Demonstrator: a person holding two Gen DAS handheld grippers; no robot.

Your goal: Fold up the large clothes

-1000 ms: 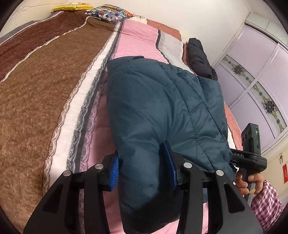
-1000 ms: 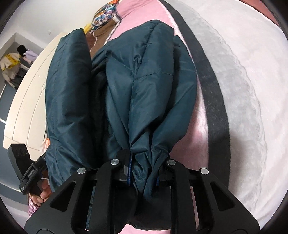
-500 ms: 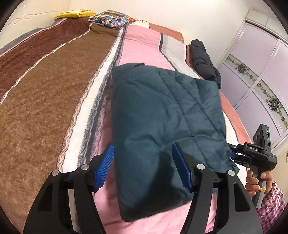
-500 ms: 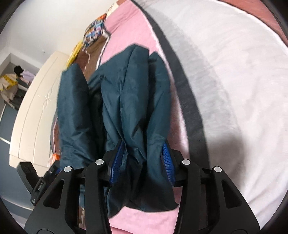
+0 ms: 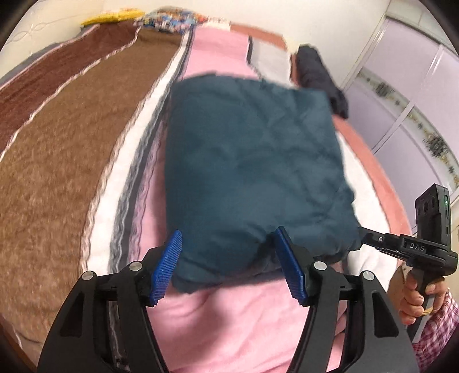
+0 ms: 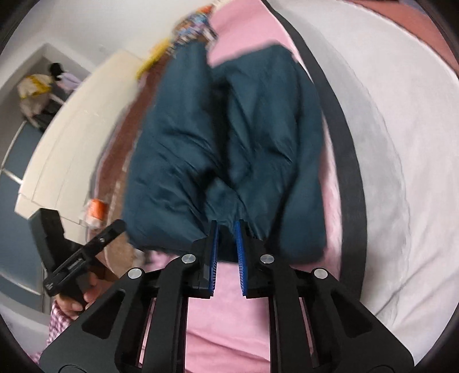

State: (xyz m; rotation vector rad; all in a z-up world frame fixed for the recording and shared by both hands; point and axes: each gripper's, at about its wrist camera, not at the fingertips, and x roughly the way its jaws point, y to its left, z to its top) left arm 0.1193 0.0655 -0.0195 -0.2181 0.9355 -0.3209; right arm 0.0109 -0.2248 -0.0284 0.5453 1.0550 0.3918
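A dark teal quilted jacket [image 5: 252,160] lies folded into a thick square on the pink stripe of the bed blanket. My left gripper [image 5: 228,258] is open, its blue pads on either side of the jacket's near edge, holding nothing. In the right wrist view the jacket [image 6: 229,149] shows its stacked folded layers from the side. My right gripper [image 6: 226,246] is nearly closed, a narrow gap between its blue pads, just off the jacket's near corner with no cloth between them. The right gripper also shows in the left wrist view [image 5: 401,244].
The bed carries a striped blanket: brown [image 5: 57,137] on the left, pink [image 5: 235,315] in the middle, white-grey [image 6: 401,143] on the right. A dark garment [image 5: 321,77] lies at the far end. Pillows [image 5: 169,20] lie by the headboard. A lilac wardrobe [image 5: 416,94] stands to the right.
Both grippers let go of the jacket and drew back toward me. The left opened wide. The right opened, released the bunched cloth, then narrowed again. The jacket settled flat on the bed.
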